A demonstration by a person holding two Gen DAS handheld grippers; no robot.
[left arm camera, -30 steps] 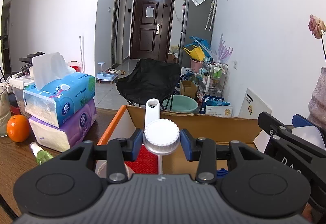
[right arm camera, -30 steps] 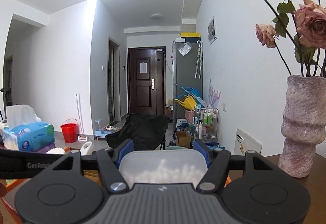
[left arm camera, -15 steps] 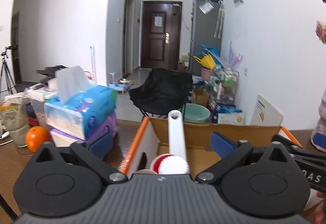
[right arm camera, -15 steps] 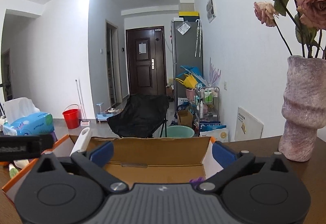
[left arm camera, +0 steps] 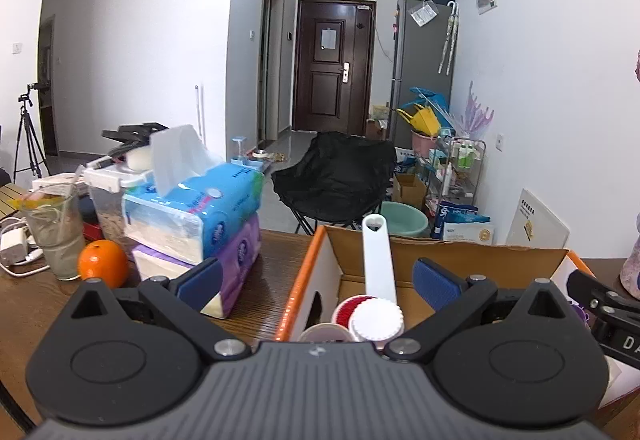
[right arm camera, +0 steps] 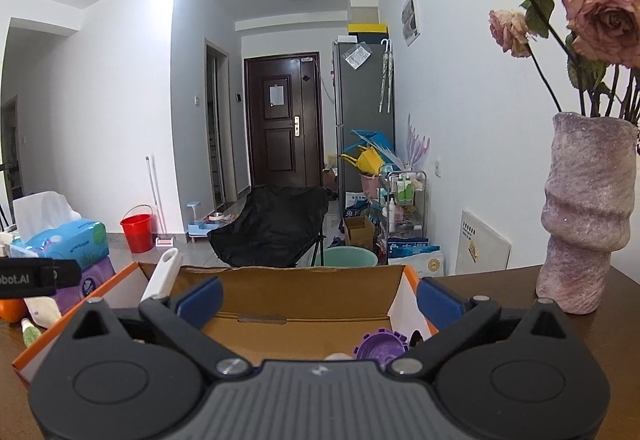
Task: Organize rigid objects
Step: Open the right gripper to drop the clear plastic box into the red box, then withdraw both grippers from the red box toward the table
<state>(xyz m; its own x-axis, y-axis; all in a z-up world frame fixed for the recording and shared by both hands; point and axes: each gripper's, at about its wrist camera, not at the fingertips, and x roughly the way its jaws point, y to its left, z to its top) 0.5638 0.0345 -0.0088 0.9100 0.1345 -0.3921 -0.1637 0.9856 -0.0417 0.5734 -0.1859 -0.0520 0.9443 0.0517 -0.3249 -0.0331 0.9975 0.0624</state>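
The white plastic brush with a long flat handle and a round ribbed head [left arm camera: 378, 296] stood inside the open cardboard box with orange edging [left arm camera: 304, 280], near its left wall, its long axis running upright and leaning slightly away, the holed handle tip above the rim. Its head sat directly ahead of and below the left gripper [left arm camera: 316, 282], between the two blue pads yet touching neither; the left gripper was spread wide and held nothing. In the right wrist view the same handle rose at the box's left wall, well left of the right gripper [right arm camera: 318, 296], which was likewise spread and empty, above a purple ridged round cap [right arm camera: 380, 350] in the box. The left hand was clearly nearer the brush. Beside the box lay stacked blue and purple tissue packs [left arm camera: 200, 215] and an orange fruit [left arm camera: 103, 267].
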